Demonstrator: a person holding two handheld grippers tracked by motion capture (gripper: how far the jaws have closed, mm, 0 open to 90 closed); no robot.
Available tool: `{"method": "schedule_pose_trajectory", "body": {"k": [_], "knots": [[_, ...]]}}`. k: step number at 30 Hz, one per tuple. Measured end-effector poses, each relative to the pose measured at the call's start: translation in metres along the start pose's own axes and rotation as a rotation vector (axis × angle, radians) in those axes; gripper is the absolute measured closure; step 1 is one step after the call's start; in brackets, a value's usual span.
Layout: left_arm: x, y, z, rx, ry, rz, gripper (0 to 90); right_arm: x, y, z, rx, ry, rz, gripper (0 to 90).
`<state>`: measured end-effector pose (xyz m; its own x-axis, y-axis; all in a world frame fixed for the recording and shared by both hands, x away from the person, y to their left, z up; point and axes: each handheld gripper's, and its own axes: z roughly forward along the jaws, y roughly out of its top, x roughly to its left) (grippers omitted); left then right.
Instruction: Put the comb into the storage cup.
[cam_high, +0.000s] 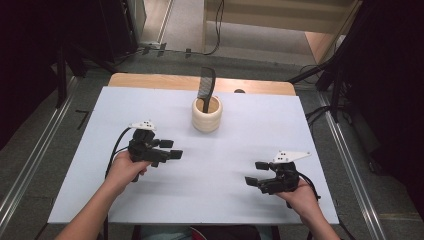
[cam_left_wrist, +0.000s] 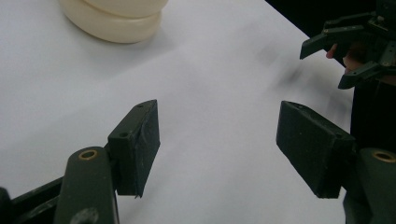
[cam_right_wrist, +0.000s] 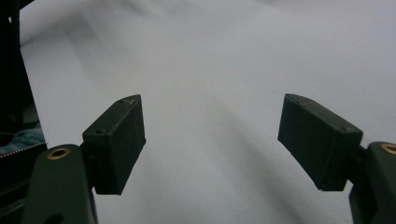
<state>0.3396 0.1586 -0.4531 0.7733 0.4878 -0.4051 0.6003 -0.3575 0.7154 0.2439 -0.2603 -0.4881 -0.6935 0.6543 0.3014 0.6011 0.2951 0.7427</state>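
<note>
Comb: my black plastic comb (cam_high: 206, 85) stands handle-down in the cream ribbed cup (cam_high: 207, 116), far side of the white surface (cam_high: 240, 145).
Left hand-held gripper (cam_high: 176, 151): released, empty, aimed toward the cup, probably approaching.
Right hand-held gripper (cam_high: 255, 173): released, empty, parked well apart.

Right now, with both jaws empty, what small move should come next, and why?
Probably bring the left gripper toward the cup holding the black comb. Its jaws stand open and empty, and it lies nearer the cup than the right gripper.
</note>
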Motion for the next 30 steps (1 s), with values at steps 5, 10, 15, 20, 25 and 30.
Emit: {"method": "schedule_pose_trajectory", "body": {"k": [5, 10, 15, 20, 25, 30], "knots": [[-0.004, -0.006, -0.002, 0.011, 0.006, 0.007, 31.2, 0.000, 0.000, 0.000, 0.001, -0.003, 0.001, 21.2], [-0.009, -0.013, -0.004, 0.027, 0.009, 0.020, 31.1, -0.001, 0.000, -0.001, -0.002, -0.005, 0.005, 21.2], [-0.012, -0.016, -0.006, 0.027, 0.006, 0.021, 31.1, -0.001, 0.000, -0.001, 0.000, -0.003, 0.007, 21.2], [-0.016, -0.022, -0.009, 0.035, 0.009, 0.027, 31.0, -0.002, 0.000, -0.001, -0.001, -0.006, 0.007, 21.2], [-0.017, -0.025, -0.012, 0.038, 0.012, 0.031, 31.0, -0.002, -0.001, -0.001, -0.003, -0.004, 0.011, 21.2], [-0.017, -0.030, -0.017, 0.038, 0.021, 0.026, 31.1, -0.002, -0.001, -0.001, -0.003, -0.004, 0.014, 21.1]]}}
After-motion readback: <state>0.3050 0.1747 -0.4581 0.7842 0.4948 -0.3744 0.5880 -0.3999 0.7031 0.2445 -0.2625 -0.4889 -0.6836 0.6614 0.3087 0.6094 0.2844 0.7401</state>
